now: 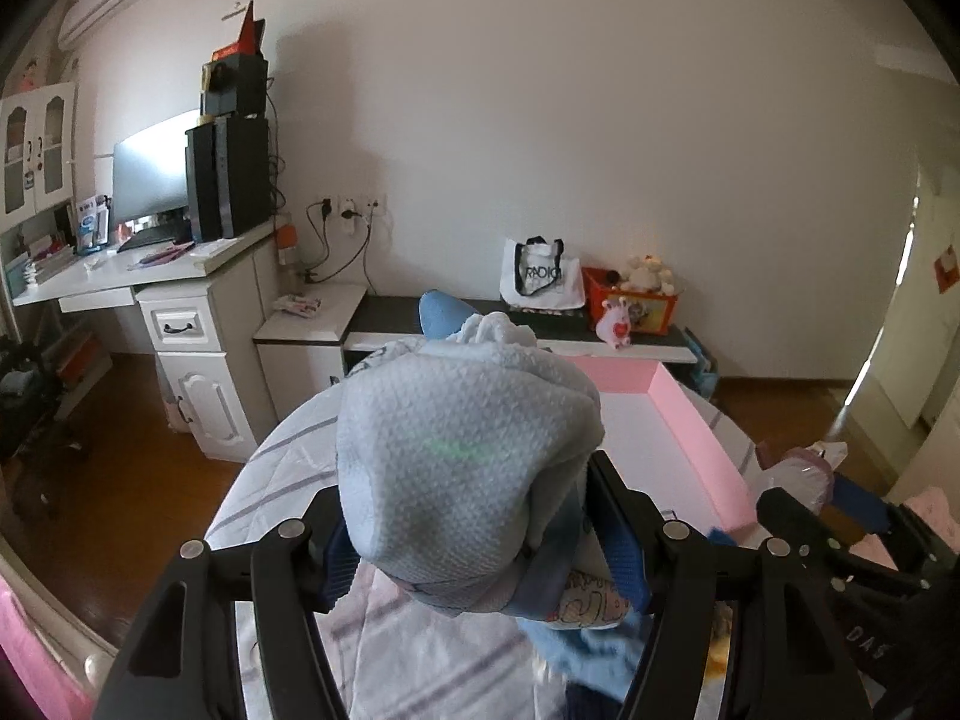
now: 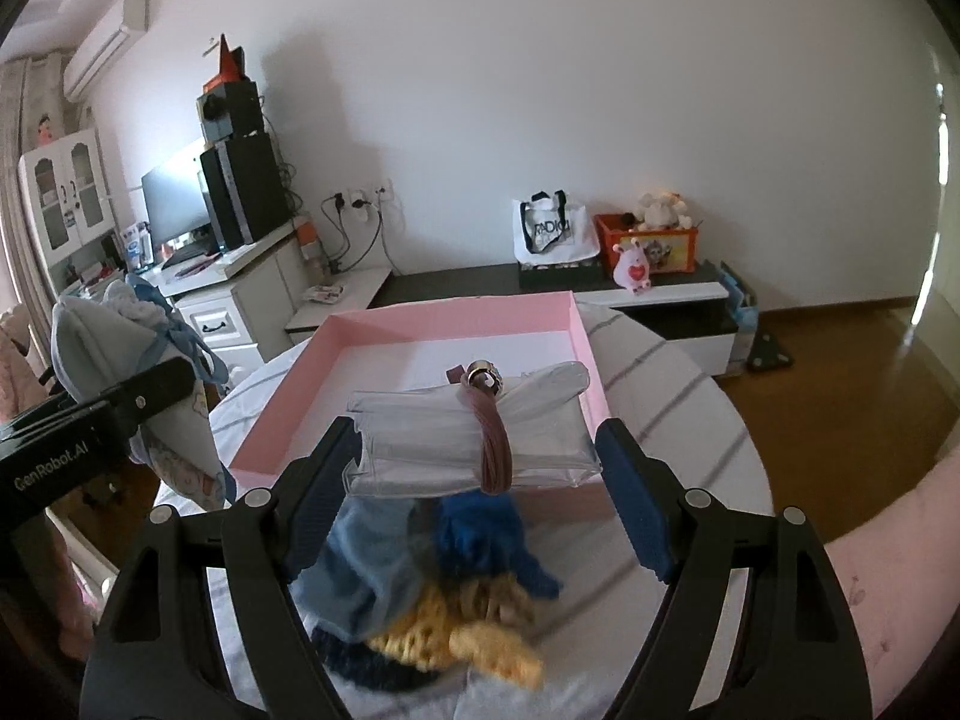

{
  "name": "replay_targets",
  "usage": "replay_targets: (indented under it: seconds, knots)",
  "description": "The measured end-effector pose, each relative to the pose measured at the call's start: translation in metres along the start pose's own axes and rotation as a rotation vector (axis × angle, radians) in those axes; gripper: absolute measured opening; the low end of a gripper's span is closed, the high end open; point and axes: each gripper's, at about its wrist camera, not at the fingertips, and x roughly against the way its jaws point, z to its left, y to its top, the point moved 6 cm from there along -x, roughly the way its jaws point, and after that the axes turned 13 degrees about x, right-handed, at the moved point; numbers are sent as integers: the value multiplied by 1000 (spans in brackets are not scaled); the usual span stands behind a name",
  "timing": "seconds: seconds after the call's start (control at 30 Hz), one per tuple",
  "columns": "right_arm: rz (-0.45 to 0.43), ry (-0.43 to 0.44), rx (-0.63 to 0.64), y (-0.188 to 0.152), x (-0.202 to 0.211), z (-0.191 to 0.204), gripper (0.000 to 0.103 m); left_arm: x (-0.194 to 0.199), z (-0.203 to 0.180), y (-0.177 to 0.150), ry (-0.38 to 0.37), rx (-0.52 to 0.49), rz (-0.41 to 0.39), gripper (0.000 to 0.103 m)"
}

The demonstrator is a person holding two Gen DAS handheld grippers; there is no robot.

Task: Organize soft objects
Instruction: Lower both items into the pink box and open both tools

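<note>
My left gripper is shut on a bundled light blue waffle-knit cloth, held up above the striped bed; it also shows at the left of the right wrist view. My right gripper holds a clear plastic pouch with a brown strap between its fingers, just above the near wall of the pink box. Under it lies a pile of soft items: a light blue cloth, a dark blue knit and a yellow knit.
The pink box lies on the striped bed. A low cabinet with a tote bag and an orange toy bin stands by the far wall. A desk with a monitor is at the left.
</note>
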Motion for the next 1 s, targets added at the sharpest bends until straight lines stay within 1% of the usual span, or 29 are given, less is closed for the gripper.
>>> replay_targets:
  seconds: [0.23,0.37,0.53,0.6,0.63,0.67,0.73,0.77,0.8,0.87,0.9,0.97,1.0]
  knots:
    - [58,20,-3,5,-53,-5,78,-98,-9,19,0,-5,83,63]
    - [93,42,-2,2,-74,-3,78,-156,-11,37,11,-2,130,64]
    - [127,48,11,-3,-92,-2,78,-210,-15,59,17,-9,160,68]
    - [149,53,10,-6,-98,-2,78,-217,-13,59,20,-8,167,73]
    - [157,54,7,-8,-99,-2,80,-219,-12,59,21,-6,169,74]
    - [165,52,6,-9,-101,-3,82,-225,-11,61,25,-3,170,78]
    - [171,38,1,-10,-103,-4,83,-224,-10,58,37,-4,162,86]
    - [171,32,-3,-10,-103,-6,84,-228,-7,59,52,0,157,93]
    - [170,27,-6,-10,-102,-7,86,-227,-7,57,56,3,154,97]
    - [165,15,-16,-11,-99,-8,94,-229,-4,55,54,18,152,101]
    - [161,11,-22,-11,-98,-10,95,-225,-4,51,55,20,153,103]
    - [155,9,-28,-11,-96,-11,99,-228,-5,45,62,20,157,103]
    - [152,8,-29,-11,-95,-12,100,-228,-5,42,63,19,159,103]
